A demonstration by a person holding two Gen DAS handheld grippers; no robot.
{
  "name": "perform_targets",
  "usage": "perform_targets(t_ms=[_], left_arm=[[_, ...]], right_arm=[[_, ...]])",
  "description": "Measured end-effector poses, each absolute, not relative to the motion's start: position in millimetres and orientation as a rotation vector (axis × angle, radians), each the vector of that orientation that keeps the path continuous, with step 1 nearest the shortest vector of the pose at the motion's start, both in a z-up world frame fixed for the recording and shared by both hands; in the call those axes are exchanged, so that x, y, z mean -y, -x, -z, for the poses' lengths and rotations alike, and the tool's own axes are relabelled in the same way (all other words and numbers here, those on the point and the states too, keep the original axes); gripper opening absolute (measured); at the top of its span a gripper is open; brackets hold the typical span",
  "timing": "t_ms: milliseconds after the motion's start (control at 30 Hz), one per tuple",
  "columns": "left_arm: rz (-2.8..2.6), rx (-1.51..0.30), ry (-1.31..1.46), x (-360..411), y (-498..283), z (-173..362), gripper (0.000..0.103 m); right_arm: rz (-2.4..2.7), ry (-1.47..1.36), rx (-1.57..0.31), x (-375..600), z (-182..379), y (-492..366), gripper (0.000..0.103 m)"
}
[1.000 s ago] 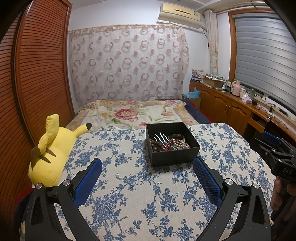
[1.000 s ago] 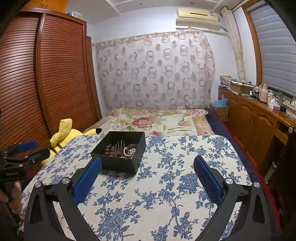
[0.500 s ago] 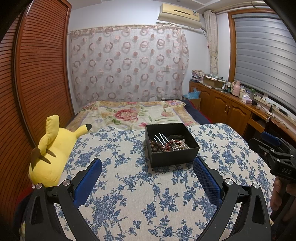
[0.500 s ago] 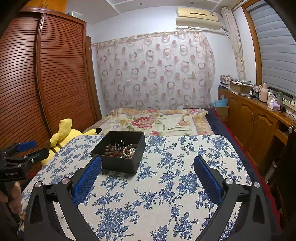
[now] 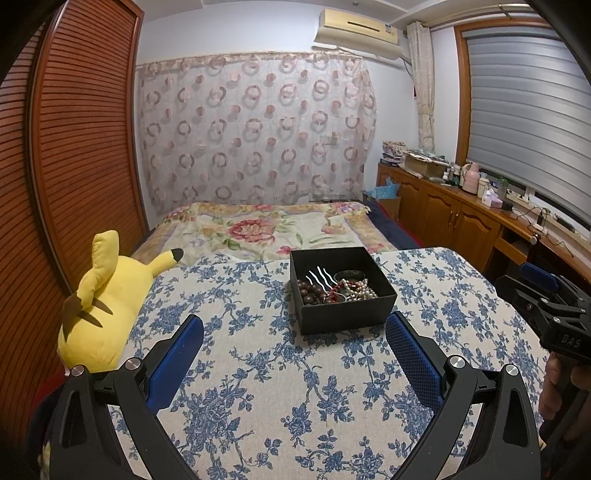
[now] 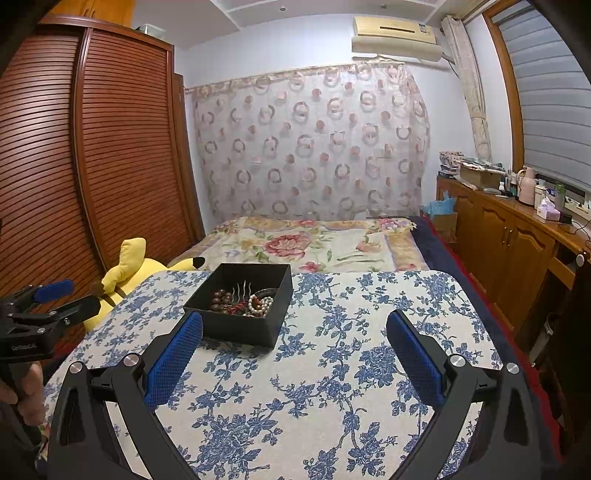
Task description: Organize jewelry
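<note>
Both grippers are spread wide and holding nothing: left gripper [image 5: 294, 332], right gripper [image 6: 294, 330]. Black jewelry box [image 5: 341, 290] sits mid-table [image 5: 258, 387], far of them. Only the left view shows the whole yellow plush [image 5: 105, 299]; right view catches the wardrobe's top [image 6: 110, 33].

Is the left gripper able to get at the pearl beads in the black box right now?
Probably yes. The left gripper is open and empty, the black box has no lid, and the pearl beads lie on top; only bare tablecloth lies between.

dim, even light (edges bowed)
</note>
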State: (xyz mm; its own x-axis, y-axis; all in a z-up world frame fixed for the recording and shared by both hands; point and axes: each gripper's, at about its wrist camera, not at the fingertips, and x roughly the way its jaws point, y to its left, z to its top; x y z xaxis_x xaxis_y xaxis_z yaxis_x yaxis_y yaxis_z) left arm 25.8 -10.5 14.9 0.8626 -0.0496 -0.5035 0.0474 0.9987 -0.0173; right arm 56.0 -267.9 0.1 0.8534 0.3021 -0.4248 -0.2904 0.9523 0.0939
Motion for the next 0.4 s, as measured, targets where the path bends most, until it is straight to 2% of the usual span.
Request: perform_targets(t_ms=[400], left_arm=[[0.049,-0.53,0.005,11.2,-24.5,-16.4,0.095]], right_arm=[[-0.312,-0.027,-0.451,268.2,0.6,-56.0,0.101]])
